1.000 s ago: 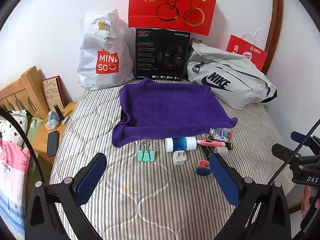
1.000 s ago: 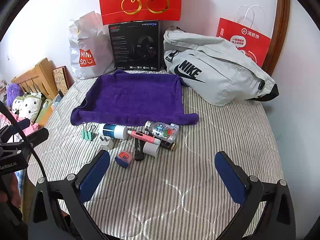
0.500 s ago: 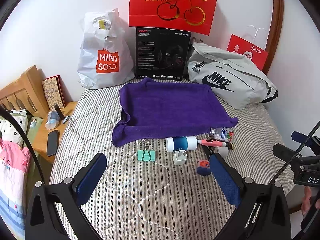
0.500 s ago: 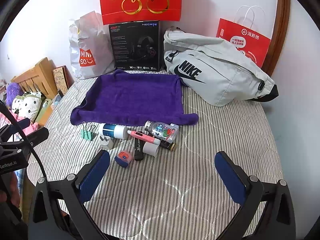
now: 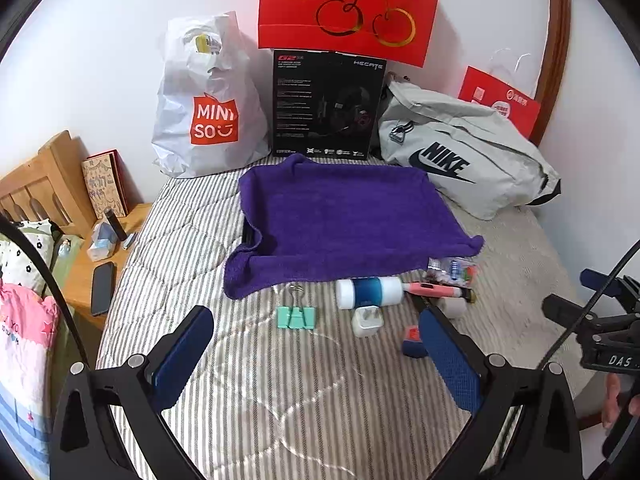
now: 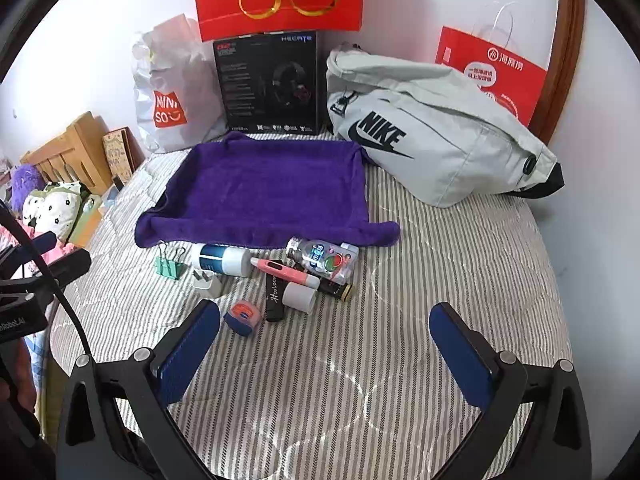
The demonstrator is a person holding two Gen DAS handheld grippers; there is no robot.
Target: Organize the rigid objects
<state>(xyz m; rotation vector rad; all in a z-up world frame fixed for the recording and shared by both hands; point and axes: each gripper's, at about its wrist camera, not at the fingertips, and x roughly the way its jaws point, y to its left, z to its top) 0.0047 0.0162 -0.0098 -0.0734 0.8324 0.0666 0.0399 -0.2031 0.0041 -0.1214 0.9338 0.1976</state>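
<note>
Purple terry cloth, a towel [image 5: 344, 216], lies spread flat on the striped quilted bed [image 6: 360, 360], and the small things to be sorted sit in a loose row along its near edge. From the left wrist view the row begins with a mint-green binder clip [image 5: 297, 316], then a white and blue cylindrical bottle [image 5: 369, 292] lying on its side, with a white plug adapter [image 5: 367, 321] just in front of it. To the right, a pink pen [image 5: 430, 289] lies across a black stick with a gold end [image 6: 334, 289]. A small clear bottle with a colourful label [image 6: 322, 258] lies on its side touching the towel's edge. A black tube lettered "Horizon" [image 6: 274, 298] lies beside a short white cylinder [image 6: 299, 298], and a small blue and orange tape measure [image 6: 240, 316] sits nearest the cameras.

The left tool [image 5: 316, 354] hangs over the bed with its blue-padded fingers spread wide and nothing between them. The right tool [image 6: 326, 350] is likewise wide apart and empty, above bare quilt to the right of the row.

Behind the towel stand a white Miniso bag [image 5: 208, 100], a black Hecate headset box [image 5: 326, 106], a grey Nike bag [image 6: 436, 136] and a red paper bag [image 6: 490, 72].
</note>
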